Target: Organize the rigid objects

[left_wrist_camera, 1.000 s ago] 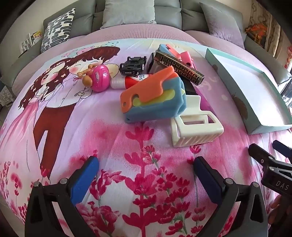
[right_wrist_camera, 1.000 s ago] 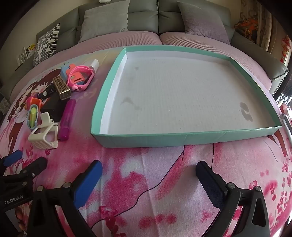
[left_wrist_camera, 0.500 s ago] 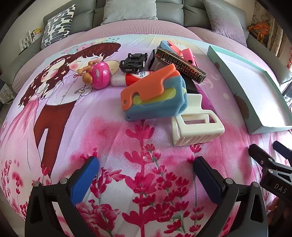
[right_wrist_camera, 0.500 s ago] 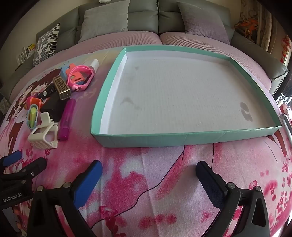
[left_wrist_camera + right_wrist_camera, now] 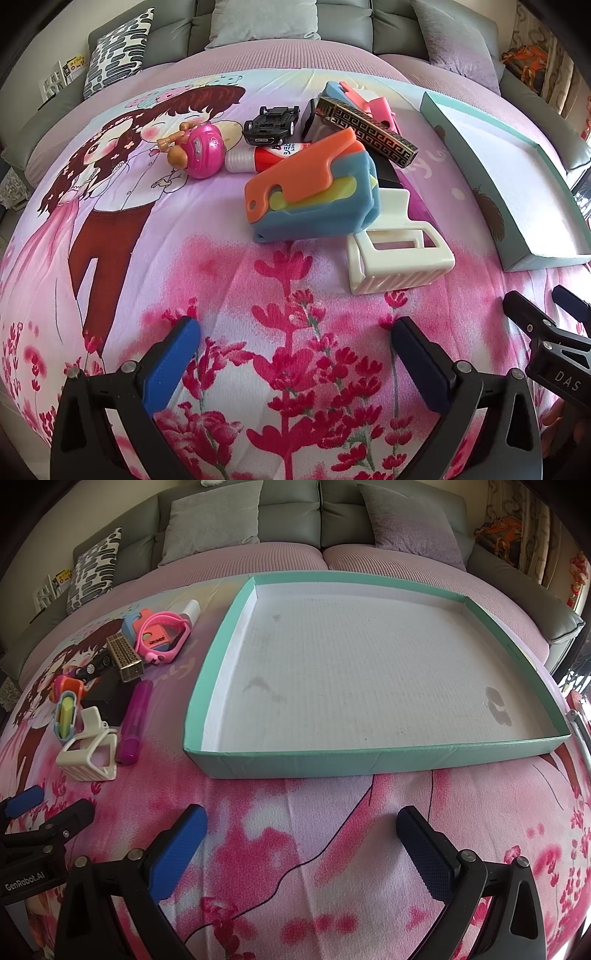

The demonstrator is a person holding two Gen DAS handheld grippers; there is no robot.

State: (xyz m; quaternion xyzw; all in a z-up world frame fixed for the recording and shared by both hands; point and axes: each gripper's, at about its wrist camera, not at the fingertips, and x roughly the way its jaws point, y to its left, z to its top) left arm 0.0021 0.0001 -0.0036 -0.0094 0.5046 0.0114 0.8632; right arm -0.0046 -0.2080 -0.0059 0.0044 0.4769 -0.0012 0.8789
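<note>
Left wrist view: the left gripper [image 5: 293,365], fingers spread and empty, hovers over open bedspread [image 5: 229,295] short of the toy pile, nearer than a second ago; the white clip [image 5: 397,264] lies closest, touching the orange-and-blue block [image 5: 314,192]. "DAS" marks the right gripper [image 5: 546,314].

Right wrist view: spread, empty fingers [image 5: 181,845] face the teal tray [image 5: 369,757], unchanged; "GenRobot.AI" is readable at left.

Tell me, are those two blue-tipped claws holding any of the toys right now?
No. The left gripper and right gripper are both open and hold nothing; the toys lie untouched on the bed.
</note>
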